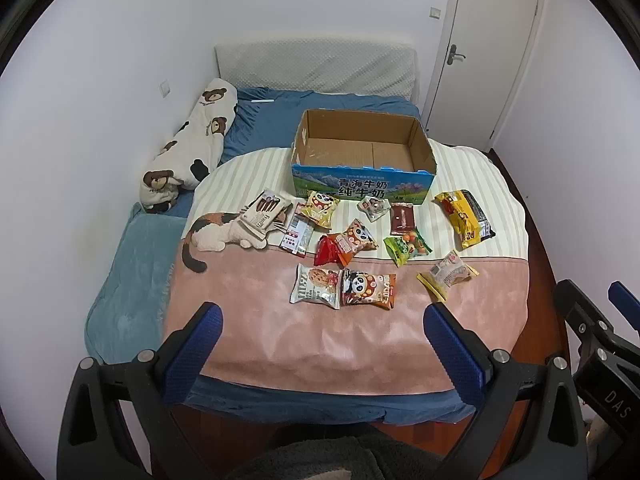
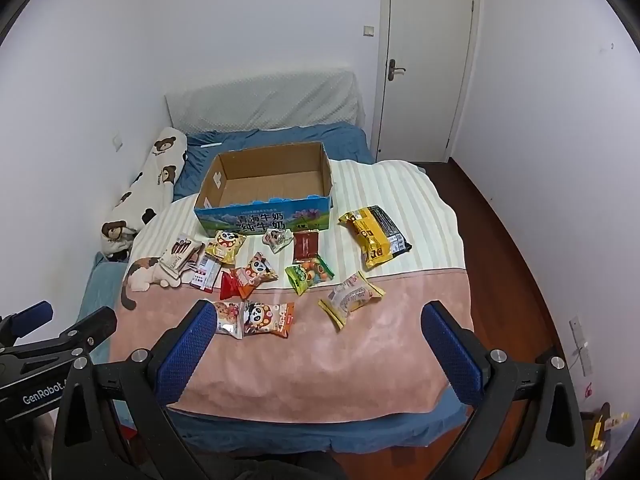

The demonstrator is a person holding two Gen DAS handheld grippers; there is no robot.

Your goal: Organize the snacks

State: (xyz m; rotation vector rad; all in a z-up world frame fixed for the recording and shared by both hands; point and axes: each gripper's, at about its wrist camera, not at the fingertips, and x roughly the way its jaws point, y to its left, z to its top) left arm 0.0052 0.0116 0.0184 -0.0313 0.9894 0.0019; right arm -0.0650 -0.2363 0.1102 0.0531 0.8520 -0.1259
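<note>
An open, empty cardboard box [image 1: 362,148] with a blue printed front stands on the bed; it also shows in the right wrist view [image 2: 266,184]. Several snack packets lie in front of it: a yellow bag [image 1: 464,218] [image 2: 372,236], a green packet [image 1: 407,246] [image 2: 309,274], panda packets [image 1: 368,290] [image 2: 268,318], a cookie packet [image 1: 316,290], a biscuit-stick box [image 1: 262,212] [image 2: 180,258] and a clear bun packet [image 1: 448,274] [image 2: 350,296]. My left gripper [image 1: 322,324] is open and empty above the blanket's near edge. My right gripper [image 2: 320,320] is open and empty, also short of the snacks.
The snacks lie on a pink and cream striped blanket [image 1: 304,344] over a blue bed. A bear-print pillow [image 1: 188,144] lies along the left wall. A white door [image 2: 424,60] stands at the back right. Dark wood floor [image 2: 516,248] runs along the bed's right side.
</note>
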